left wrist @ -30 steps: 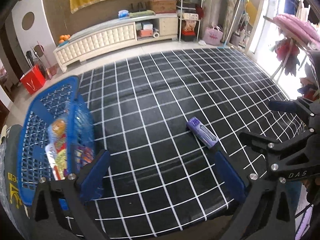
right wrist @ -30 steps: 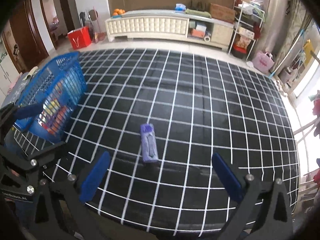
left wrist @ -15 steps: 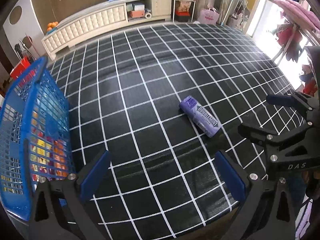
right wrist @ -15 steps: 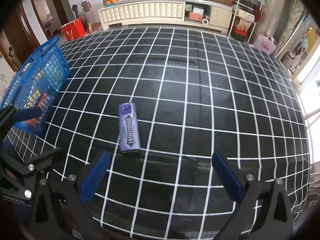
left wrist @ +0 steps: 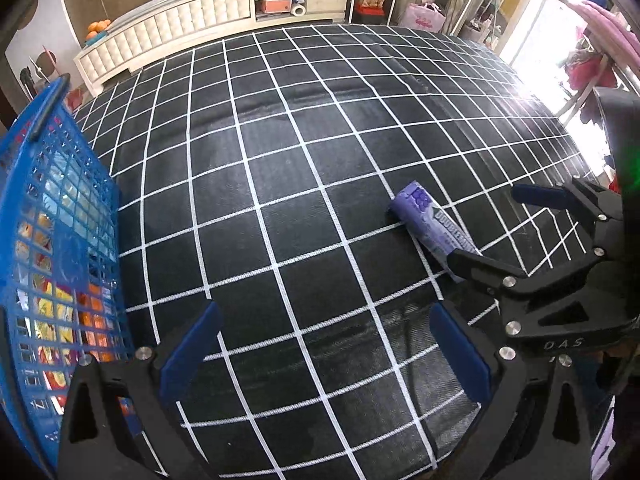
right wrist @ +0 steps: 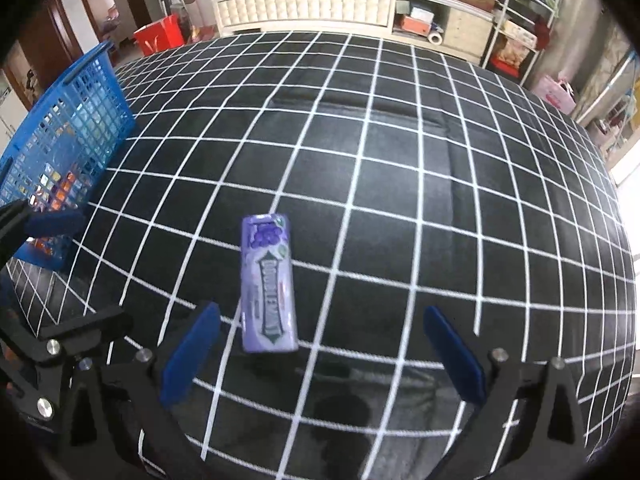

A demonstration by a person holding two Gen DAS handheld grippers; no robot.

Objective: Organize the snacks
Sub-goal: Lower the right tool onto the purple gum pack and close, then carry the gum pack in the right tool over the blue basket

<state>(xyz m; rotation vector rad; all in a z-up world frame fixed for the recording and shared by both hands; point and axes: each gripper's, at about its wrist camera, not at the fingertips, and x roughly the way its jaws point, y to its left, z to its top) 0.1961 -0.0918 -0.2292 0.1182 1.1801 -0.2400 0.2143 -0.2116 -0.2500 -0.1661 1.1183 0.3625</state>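
A purple gum pack point(right wrist: 269, 286) lies flat on the black cloth with white squares point(right wrist: 400, 160), a bit left of the middle of the right wrist view. The right gripper point(right wrist: 320, 352) hangs low over the cloth with its two blue fingers point(right wrist: 191, 354) spread wide apart and nothing between them; the near end of the pack sits just ahead of the left finger, not touching it. In the left wrist view the same pack shows at the right of the frame, partly hidden behind the black frame of the other gripper. The left gripper point(left wrist: 326, 354) is wide open too and holds nothing (only cloth shows between its fingers). A blue basket point(left wrist: 24, 184) stands at the left edge of that view, with bright snack packs point(left wrist: 64, 316) showing through its mesh wall. The pack lies well apart from the basket.
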